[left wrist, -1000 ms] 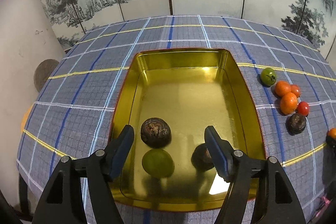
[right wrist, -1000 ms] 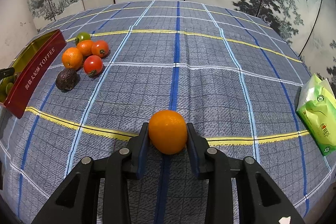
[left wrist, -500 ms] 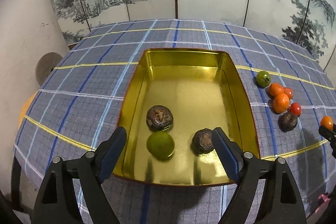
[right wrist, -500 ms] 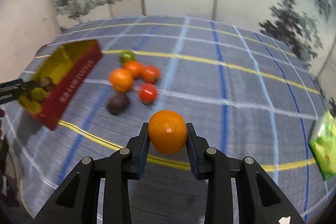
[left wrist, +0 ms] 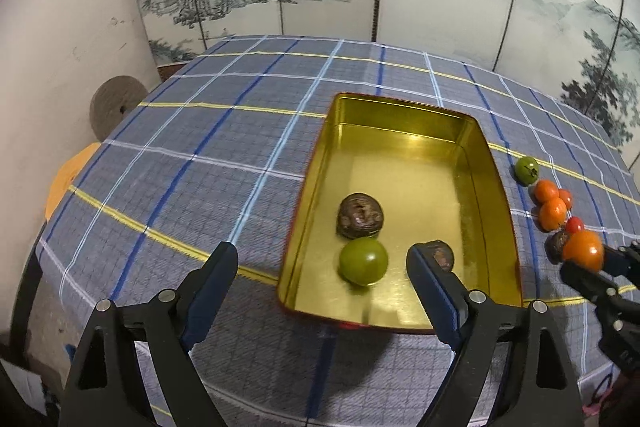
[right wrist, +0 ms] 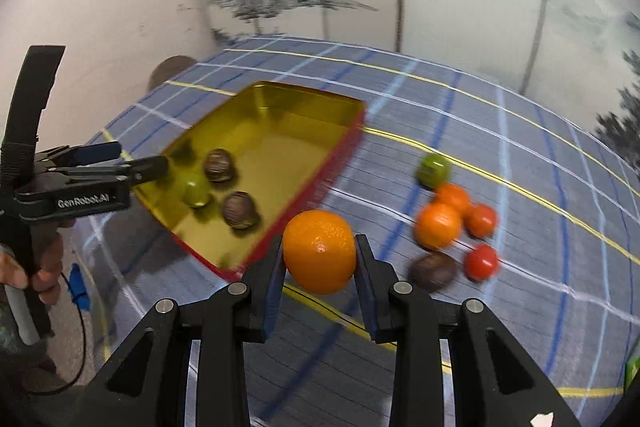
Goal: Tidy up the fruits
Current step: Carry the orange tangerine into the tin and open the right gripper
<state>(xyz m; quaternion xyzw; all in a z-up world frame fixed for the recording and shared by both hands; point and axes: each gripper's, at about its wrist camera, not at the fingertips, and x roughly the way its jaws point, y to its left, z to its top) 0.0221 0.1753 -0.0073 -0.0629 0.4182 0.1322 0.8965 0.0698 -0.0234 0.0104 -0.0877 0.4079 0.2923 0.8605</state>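
An orange (right wrist: 319, 251) is pinched between the jaws of the right gripper (right wrist: 319, 267), held above the plaid cloth (right wrist: 520, 163) just right of the gold tin (right wrist: 344, 147). Inside the tin lie two dark fruits and a green one (left wrist: 363, 261). The left gripper (left wrist: 320, 267) hovers at the tin's near end, jaws spread

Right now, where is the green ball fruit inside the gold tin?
In the left wrist view, the green fruit lies in the tin near its front end, just in front of one brown fruit and left of another.
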